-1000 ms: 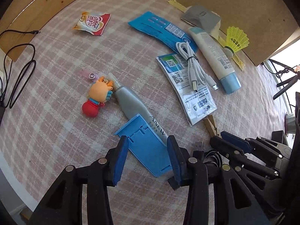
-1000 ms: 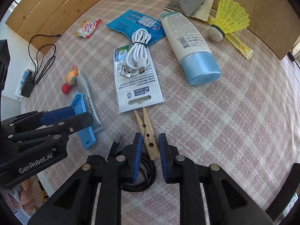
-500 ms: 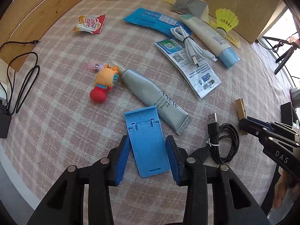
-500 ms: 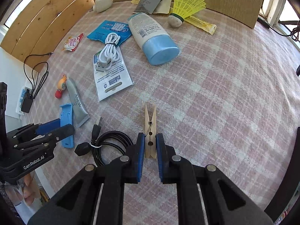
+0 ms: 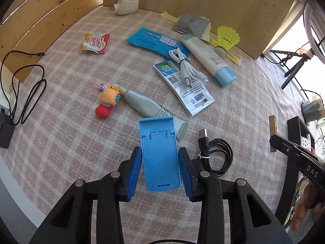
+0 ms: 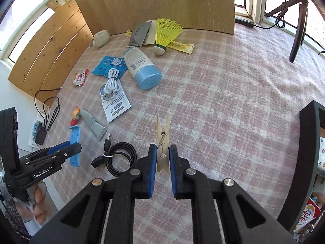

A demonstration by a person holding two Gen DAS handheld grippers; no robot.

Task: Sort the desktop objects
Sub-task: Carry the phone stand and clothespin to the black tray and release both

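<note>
My left gripper (image 5: 160, 162) is shut on a blue phone stand (image 5: 159, 152) and holds it lifted above the pink plaid cloth (image 5: 71, 132); the stand also shows in the right wrist view (image 6: 74, 146). My right gripper (image 6: 163, 158) is shut on a wooden clothespin (image 6: 162, 140) and holds it above the cloth; the pin also shows in the left wrist view (image 5: 272, 130). A silver ANEW tube (image 5: 150, 105), a toy figure (image 5: 107, 101) and a coiled black USB cable (image 5: 217, 154) lie on the cloth below.
Further back lie a white cable (image 5: 186, 69) on a leaflet, a blue-capped lotion bottle (image 6: 142, 69), a blue packet (image 5: 156, 42), a creamer sachet (image 5: 95, 42), a yellow shuttlecock (image 6: 165, 34) and a white charger (image 5: 126, 8). Wooden boards stand behind. A black organizer (image 6: 304, 162) is at right.
Both grippers have risen from the cloth, the left lifting the blue phone stand off the tube, the right lifting the clothespin. The views have pulled back and tilted up.
</note>
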